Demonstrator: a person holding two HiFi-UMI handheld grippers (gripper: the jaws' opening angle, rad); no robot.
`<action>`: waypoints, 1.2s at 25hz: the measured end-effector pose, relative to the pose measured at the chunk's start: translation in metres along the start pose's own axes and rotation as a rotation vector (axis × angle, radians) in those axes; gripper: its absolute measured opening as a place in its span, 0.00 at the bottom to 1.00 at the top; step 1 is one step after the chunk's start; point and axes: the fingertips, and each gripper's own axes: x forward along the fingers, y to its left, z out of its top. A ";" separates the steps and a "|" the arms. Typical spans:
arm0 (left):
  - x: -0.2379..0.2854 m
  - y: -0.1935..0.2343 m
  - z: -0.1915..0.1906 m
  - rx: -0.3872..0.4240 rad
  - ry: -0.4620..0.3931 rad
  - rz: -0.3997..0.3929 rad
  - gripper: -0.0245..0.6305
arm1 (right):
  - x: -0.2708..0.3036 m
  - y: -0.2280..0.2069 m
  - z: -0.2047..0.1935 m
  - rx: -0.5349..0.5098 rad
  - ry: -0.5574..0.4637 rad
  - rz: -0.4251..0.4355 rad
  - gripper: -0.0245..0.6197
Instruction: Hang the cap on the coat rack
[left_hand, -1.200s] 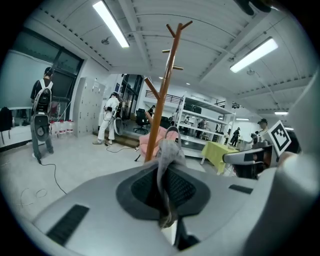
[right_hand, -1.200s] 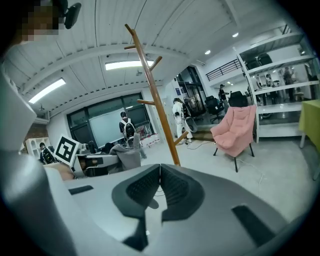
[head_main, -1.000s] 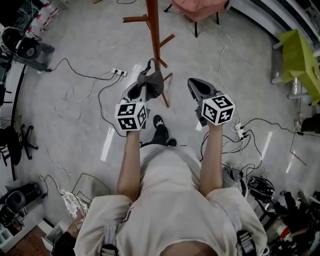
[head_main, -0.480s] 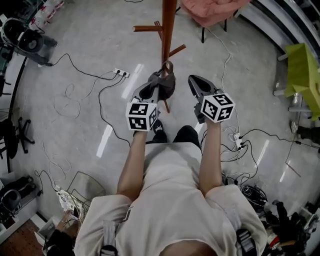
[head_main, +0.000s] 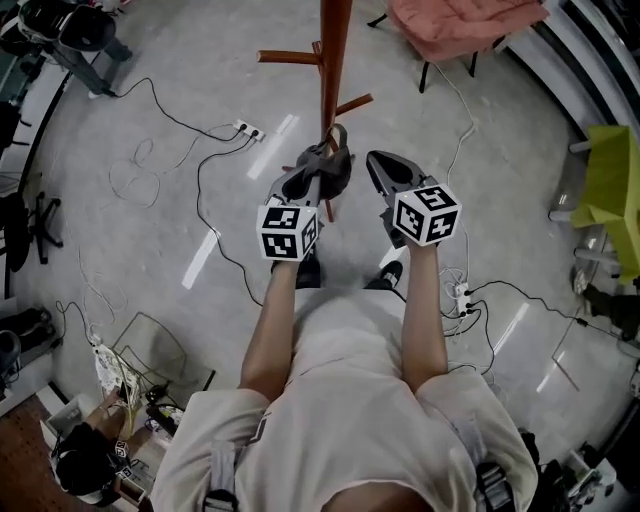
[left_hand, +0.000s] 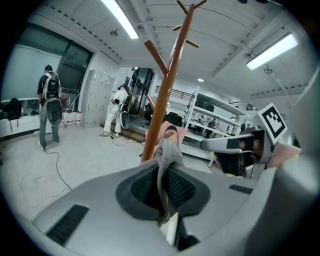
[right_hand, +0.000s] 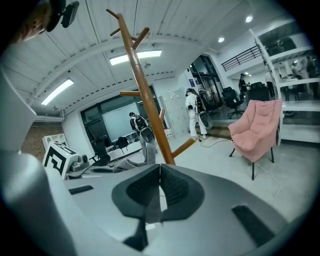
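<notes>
A brown wooden coat rack (head_main: 333, 60) stands on the floor just ahead of me, with short pegs sticking out to the left and right. My left gripper (head_main: 312, 166) is shut on a grey cap (head_main: 333, 165), which hangs right beside the pole near a lower peg (head_main: 352, 103). In the left gripper view the cap's fabric (left_hand: 169, 152) is pinched between the pads, with the pole (left_hand: 167, 90) close behind. My right gripper (head_main: 376, 162) is shut with nothing in it, just right of the cap. The right gripper view shows the pole (right_hand: 145, 95) ahead and the cap (right_hand: 149, 150) to its left.
Cables and a power strip (head_main: 246, 129) lie on the floor to the left. A pink armchair (head_main: 462, 24) stands behind the rack on the right. A yellow-green table (head_main: 610, 180) is at the far right. People (left_hand: 49, 102) stand in the distance.
The person has stepped toward the rack. Both grippers and the cap are now closer to the pole, the cap beside it. The grip on the cap is unchanged.
</notes>
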 end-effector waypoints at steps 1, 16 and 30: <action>0.002 -0.002 -0.003 -0.015 0.000 0.017 0.07 | -0.003 -0.002 -0.001 -0.006 0.011 0.011 0.05; 0.009 -0.027 -0.057 -0.163 0.025 0.214 0.07 | -0.008 -0.034 -0.006 -0.057 0.108 0.172 0.05; 0.032 -0.005 -0.093 -0.185 0.102 0.224 0.07 | 0.001 -0.030 0.005 -0.073 0.077 0.173 0.05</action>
